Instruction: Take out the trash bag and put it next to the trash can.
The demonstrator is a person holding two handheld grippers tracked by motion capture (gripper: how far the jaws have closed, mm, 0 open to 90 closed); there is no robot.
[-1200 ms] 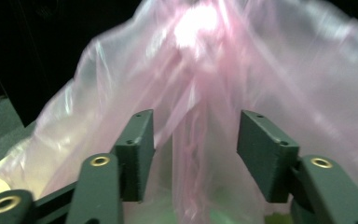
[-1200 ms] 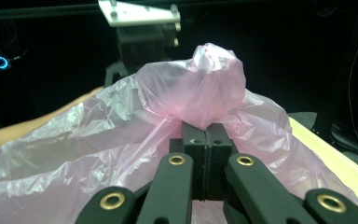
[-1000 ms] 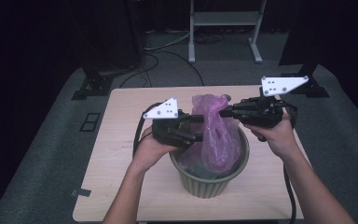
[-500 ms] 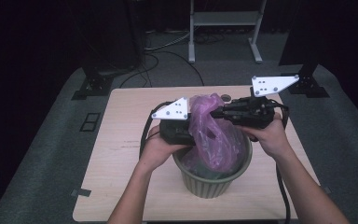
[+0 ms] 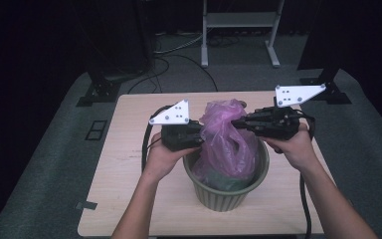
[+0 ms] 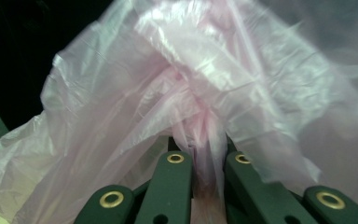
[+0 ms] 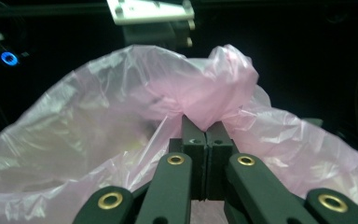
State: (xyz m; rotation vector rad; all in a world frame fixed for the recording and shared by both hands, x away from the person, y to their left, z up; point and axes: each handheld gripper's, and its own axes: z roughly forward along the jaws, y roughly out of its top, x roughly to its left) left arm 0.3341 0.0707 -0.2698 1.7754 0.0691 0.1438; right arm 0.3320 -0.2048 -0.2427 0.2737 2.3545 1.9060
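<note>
Your left gripper (image 5: pixel 199 141) is pinched tight on the pink bag (image 5: pixel 227 139). Its jaws have just been closing, and now a bunched fold of the thin plastic sits squeezed between them. You can see that fold well in the left gripper view, where the pink bag (image 6: pixel 205 93) rises up and spreads wide above your jaws.

Your right gripper (image 5: pixel 236 122) is clamped on the bag too. In the right gripper view your two jaws are pressed together, and a puff of the pink bag (image 7: pixel 205 100) sticks up right where they meet.

The bag stands inside the green bin (image 5: pixel 226 191). Its lower part is down in the bin, and its crinkled top pokes up above the rim, between your two grippers. You hold the bag from both sides, the left gripper on the left of it and the right gripper on the right, a little higher up.

The bin sits on the wooden table (image 5: pixel 124 164), near the middle and a bit toward your side. Your left hand (image 5: pixel 164 157) is just beside the bin's rim. Your right hand (image 5: pixel 293 147) is over the rim on the other side. A black cable (image 5: pixel 145 144) loops from your left gripper across the table.
</note>
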